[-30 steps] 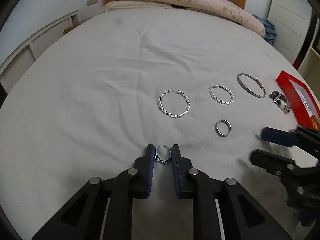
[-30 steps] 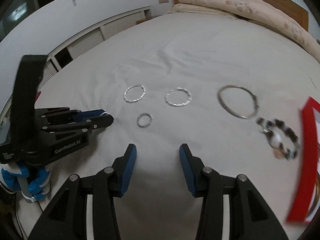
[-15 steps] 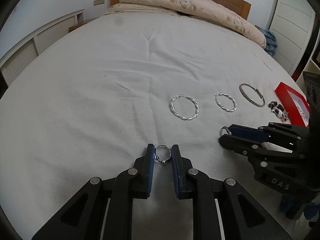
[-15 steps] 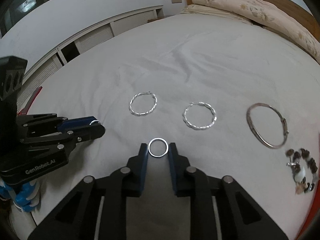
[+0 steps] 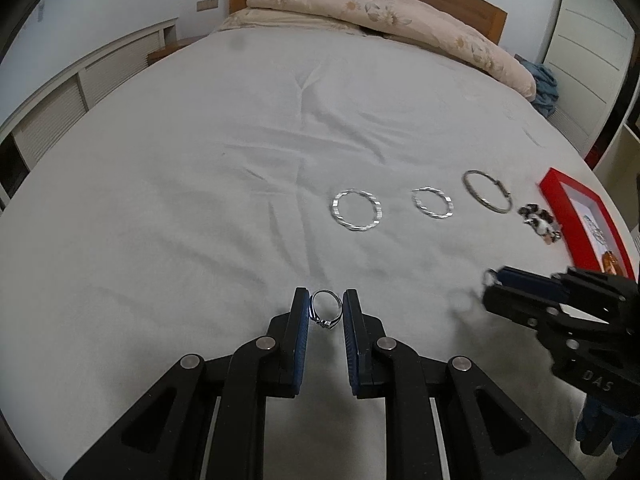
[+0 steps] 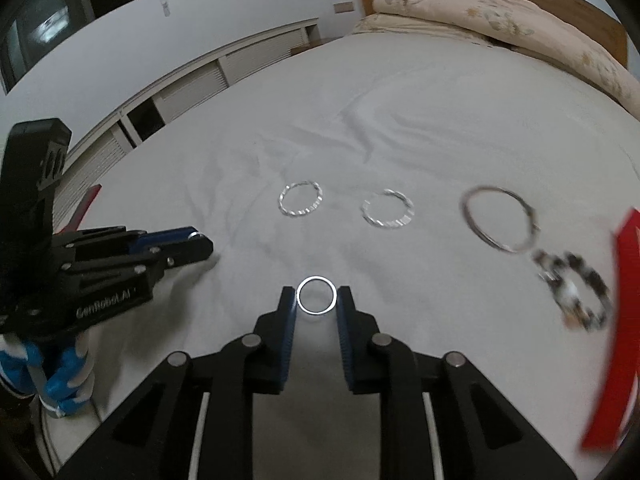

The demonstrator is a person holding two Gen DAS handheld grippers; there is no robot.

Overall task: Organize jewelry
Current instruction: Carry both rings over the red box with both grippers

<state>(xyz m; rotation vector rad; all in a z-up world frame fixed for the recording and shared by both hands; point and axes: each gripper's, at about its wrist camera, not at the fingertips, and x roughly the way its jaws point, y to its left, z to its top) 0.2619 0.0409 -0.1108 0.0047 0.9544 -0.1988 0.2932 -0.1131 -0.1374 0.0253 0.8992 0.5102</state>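
— Bedroom, mid-sort: what does each hand-held gripper have?

— The left hand-held gripper (image 5: 326,309) pinches a small set ring (image 5: 327,310) across its band, the setting turned down toward the fingers. The right hand-held gripper (image 6: 316,297) is closed on a plain silver band (image 6: 317,295), held edge to edge, face to the lens.

— And the remaining jewelry?

— On the white bed (image 5: 200,160), from the left camera: two twisted hoops (image 5: 356,215) (image 5: 433,202) at twelve to one o'clock, a thin bangle (image 5: 487,190) and a beaded bracelet (image 5: 540,222) toward two, just beside the red box (image 5: 560,192).

— How will those rings handle?

— Light, hard and slick, I'd judge. Polished metal against ribbed pads could twist or pop out, so a grip squarely across the band's widest part looks safest. Dropped, either might vanish into the sheet's creases.
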